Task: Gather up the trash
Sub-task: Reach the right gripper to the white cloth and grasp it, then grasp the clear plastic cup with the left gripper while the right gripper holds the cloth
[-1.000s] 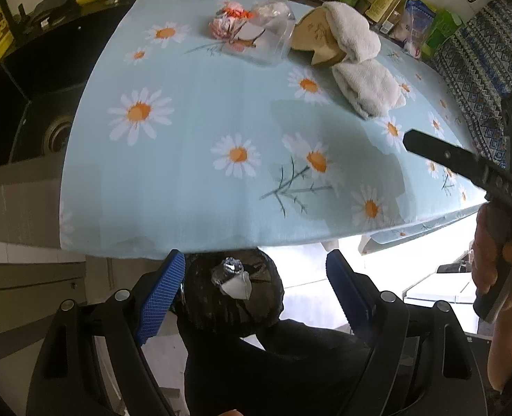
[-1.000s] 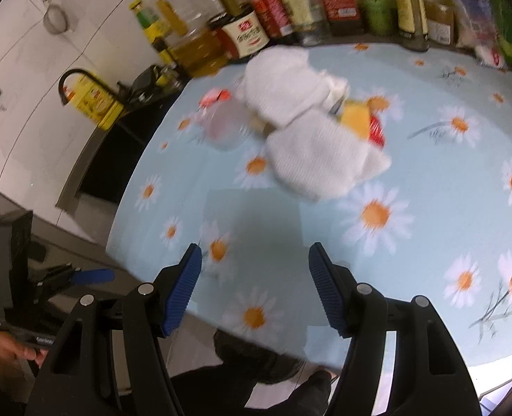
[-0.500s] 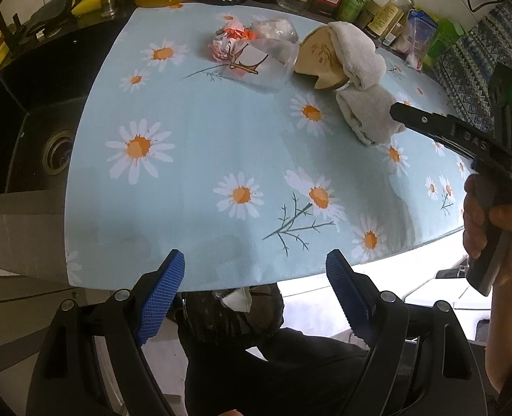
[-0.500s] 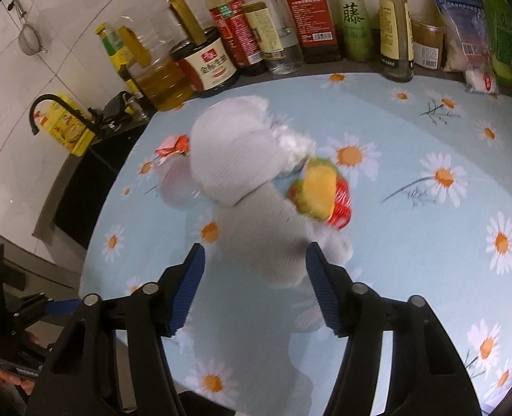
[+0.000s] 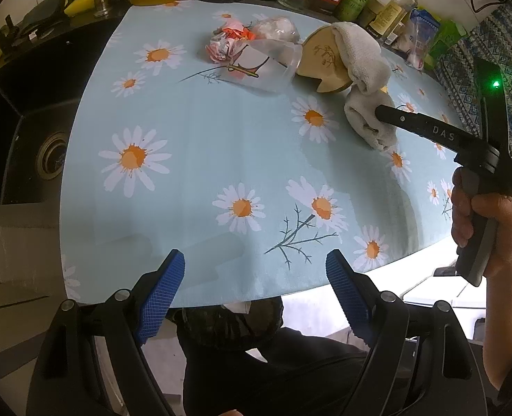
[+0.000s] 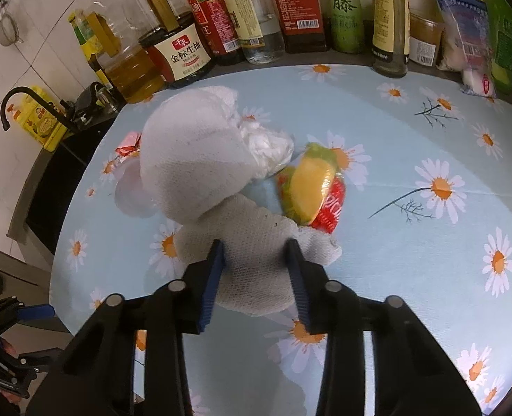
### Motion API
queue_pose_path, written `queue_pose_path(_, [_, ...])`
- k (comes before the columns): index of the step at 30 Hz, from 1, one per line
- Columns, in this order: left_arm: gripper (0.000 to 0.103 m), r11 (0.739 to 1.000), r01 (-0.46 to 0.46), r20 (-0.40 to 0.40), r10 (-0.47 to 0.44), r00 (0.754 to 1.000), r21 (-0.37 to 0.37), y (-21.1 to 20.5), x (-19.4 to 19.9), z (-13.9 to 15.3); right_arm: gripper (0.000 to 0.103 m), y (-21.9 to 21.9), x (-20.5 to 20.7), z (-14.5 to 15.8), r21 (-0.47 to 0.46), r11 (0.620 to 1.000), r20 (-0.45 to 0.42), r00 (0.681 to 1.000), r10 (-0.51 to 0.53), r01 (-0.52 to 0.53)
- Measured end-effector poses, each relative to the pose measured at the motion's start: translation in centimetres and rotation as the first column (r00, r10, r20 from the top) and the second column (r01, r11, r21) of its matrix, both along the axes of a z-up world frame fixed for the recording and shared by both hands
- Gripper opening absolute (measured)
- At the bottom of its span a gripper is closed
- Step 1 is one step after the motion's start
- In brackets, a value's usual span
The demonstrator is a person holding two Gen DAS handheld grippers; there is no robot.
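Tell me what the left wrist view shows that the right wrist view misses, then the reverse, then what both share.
Left wrist only: the sink drain, a wooden piece under the upper towel, and the hand holding the right gripper.

Right wrist only: a yellow-red wrapper beside the towels, and the right gripper, whose jaws have just been closing, pads now against the lower towel.

Both: the daisy cloth, two towels, a clear cup and the bottles at the back.
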State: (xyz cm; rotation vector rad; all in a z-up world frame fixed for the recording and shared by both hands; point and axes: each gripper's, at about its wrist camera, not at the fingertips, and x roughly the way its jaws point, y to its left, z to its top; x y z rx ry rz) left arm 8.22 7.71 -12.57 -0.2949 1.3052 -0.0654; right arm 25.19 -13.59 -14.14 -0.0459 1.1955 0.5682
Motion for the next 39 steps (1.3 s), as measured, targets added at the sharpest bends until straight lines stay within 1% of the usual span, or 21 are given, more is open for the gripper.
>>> queue_pose_path(4, [0.081, 1.0, 0.005, -0.004, -0.005, 1.0, 0.0, 0.1, 0.3, -0.1, 0.017, 0.1, -0.2, 0.2, -0.004, 1.0, 0.011, 1.0, 0.0, 0.0])
queue_pose_path(7, [0.081, 1.0, 0.011, -0.005, -0.011, 1.0, 0.0, 0.1, 0.7, -0.2, 0.014, -0.1, -0.4, 0.4, 0.011, 1.0, 0.003, 1.0, -0.007, 0.007])
queue_pose_path(16, [0.081, 0.999, 0.052, 0.017, -0.052, 0.998, 0.007, 0.0, 2.6, 0.5, 0.014, -0.6, -1.6, 1.9, 0.029, 0.999, 0.003, 1.0, -0.02, 0.02])
queue_pose_path(17, [0.082, 0.998, 0.06, 0.022, -0.06, 0.998, 0.01, 0.0, 3.0, 0.6, 0.014, -0.6, -1.8, 2.1, 0.029, 0.999, 0.001, 1.0, -0.022, 0.022])
queue_pose_path(18, [0.088, 0.998, 0.064, 0.024, -0.064, 0.998, 0.011, 0.0, 3.2, 0.7, 0.014, -0.7, -2.0, 2.2, 0.032, 0.999, -0.003, 1.0, -0.025, 0.025])
queue_pose_path(19, [0.09, 0.998, 0.069, 0.029, -0.069, 0.997, 0.012, 0.0, 3.5, 0.8, 0.014, -0.9, -2.3, 2.3, 0.036, 0.999, -0.005, 1.0, -0.031, 0.031])
queue_pose_path(30, [0.09, 0.991, 0.129, 0.064, -0.131, 0.989, 0.046, 1.1, 8.5, 1.0, 0.014, -2.0, -5.2, 3.4, 0.072, 0.994, -0.033, 0.996, -0.08, 0.082])
queue_pose_path(32, [0.09, 0.989, 0.146, 0.087, -0.148, 0.985, 0.034, 1.4, 9.7, 1.0, 0.014, -2.2, -5.8, 3.6, 0.081, 0.992, -0.037, 0.995, -0.097, 0.1])
queue_pose_path(33, [0.09, 0.988, 0.15, 0.086, -0.153, 0.984, 0.043, 1.6, 10.4, 0.7, 0.014, -2.3, -6.0, 3.7, 0.084, 0.991, -0.04, 0.994, -0.102, 0.105])
queue_pose_path(39, [0.09, 0.982, 0.186, 0.099, -0.187, 0.977, 0.017, 1.8, 13.2, -0.2, 0.014, -2.8, -7.3, 3.9, 0.095, 0.984, -0.056, 0.988, -0.146, 0.151])
